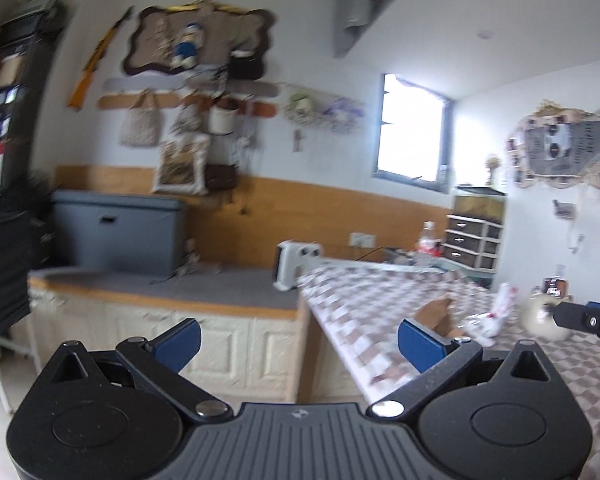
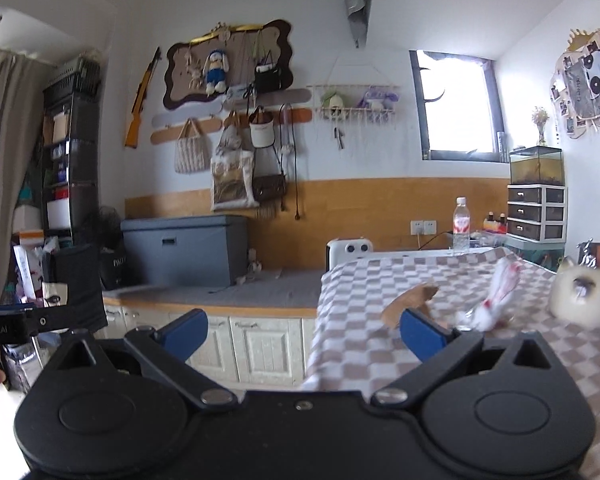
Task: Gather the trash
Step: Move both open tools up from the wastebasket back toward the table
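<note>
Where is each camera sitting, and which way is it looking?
Left wrist: sits on the left gripper, facing the room wall and the checkered table's corner; its own open jaws show, and the other gripper at the right edge.
Right wrist: sits on the right gripper, facing the same wall and table; its open jaws show, plus the other gripper and fingers at the left edge.
Shared: brown paper scrap, white crumpled wrapper, water bottle.

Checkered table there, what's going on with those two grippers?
A person is holding both grippers up near the checkered table, not yet touching anything. The left gripper and right gripper have their jaws open and empty. A brown paper scrap and a crumpled white wrapper lie on the cloth, uncollected.
</note>
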A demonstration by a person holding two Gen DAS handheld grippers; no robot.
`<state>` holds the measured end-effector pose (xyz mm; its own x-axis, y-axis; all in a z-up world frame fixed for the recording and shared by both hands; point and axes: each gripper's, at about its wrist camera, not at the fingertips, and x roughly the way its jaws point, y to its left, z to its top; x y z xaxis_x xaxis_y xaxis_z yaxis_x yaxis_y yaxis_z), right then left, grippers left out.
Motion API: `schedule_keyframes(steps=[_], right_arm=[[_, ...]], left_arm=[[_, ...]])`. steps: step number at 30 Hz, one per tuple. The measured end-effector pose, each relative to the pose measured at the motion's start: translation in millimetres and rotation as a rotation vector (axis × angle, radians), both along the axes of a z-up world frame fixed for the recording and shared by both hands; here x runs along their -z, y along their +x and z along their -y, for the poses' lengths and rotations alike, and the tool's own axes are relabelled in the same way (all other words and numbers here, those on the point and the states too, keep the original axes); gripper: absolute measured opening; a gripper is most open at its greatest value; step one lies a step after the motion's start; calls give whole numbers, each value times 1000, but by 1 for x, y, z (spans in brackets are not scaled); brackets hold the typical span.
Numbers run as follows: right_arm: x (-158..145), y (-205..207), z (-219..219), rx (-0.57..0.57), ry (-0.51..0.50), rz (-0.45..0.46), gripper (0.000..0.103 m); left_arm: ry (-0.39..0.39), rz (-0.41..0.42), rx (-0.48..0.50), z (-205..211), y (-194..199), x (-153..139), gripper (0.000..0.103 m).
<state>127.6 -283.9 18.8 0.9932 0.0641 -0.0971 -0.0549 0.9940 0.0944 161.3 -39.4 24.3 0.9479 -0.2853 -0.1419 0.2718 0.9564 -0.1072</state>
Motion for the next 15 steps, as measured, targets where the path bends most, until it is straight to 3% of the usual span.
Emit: schedule_keyframes(steps=[7,15], right_arm=[[-18,17,82,92,-1,-18,103],[-22,86,172,194,90,-99,103]], left_arm=[[25,17,105,64,36,-11,103],[129,22,216,138,83,-10,103]])
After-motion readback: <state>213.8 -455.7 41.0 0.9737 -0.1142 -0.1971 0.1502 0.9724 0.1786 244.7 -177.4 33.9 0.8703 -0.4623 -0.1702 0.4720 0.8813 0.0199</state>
